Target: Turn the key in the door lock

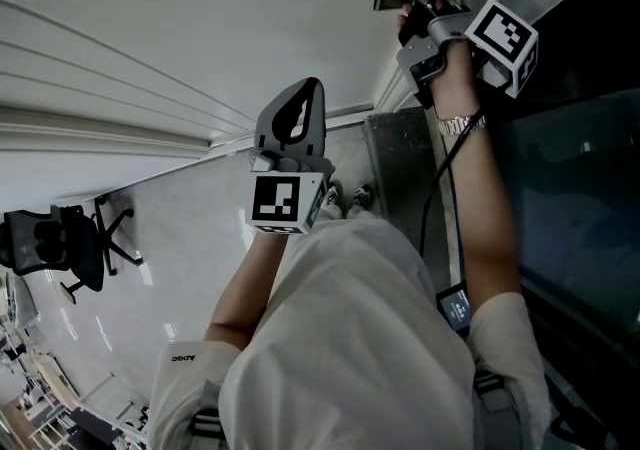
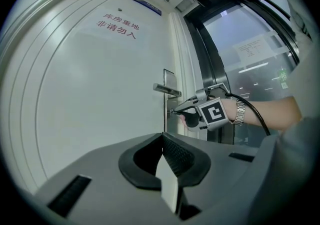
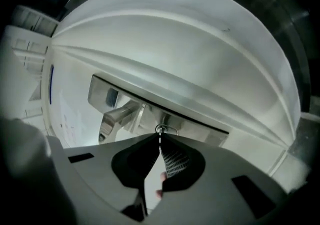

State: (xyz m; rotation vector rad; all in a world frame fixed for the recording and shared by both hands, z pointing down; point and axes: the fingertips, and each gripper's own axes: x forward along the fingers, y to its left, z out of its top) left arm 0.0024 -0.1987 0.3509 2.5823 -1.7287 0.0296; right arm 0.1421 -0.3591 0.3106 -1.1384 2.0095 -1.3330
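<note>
While right tongs point(image 3: 159, 138) clamp the key point(image 3: 160, 129) | left tongs point(image 2: 162, 137): closed, empty

Red lettering point(image 2: 116, 25) on the door point(image 2: 90, 99) at eleven o'clock reads 库房重地 – 非请勿入; a sleeve point(image 1: 190, 378) shows "ADOC".

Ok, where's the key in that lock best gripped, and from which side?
Grip the key by its head, straight on from the front: only that end sticks out of the lock, below the lever handle. The right gripper holds it so.
</note>
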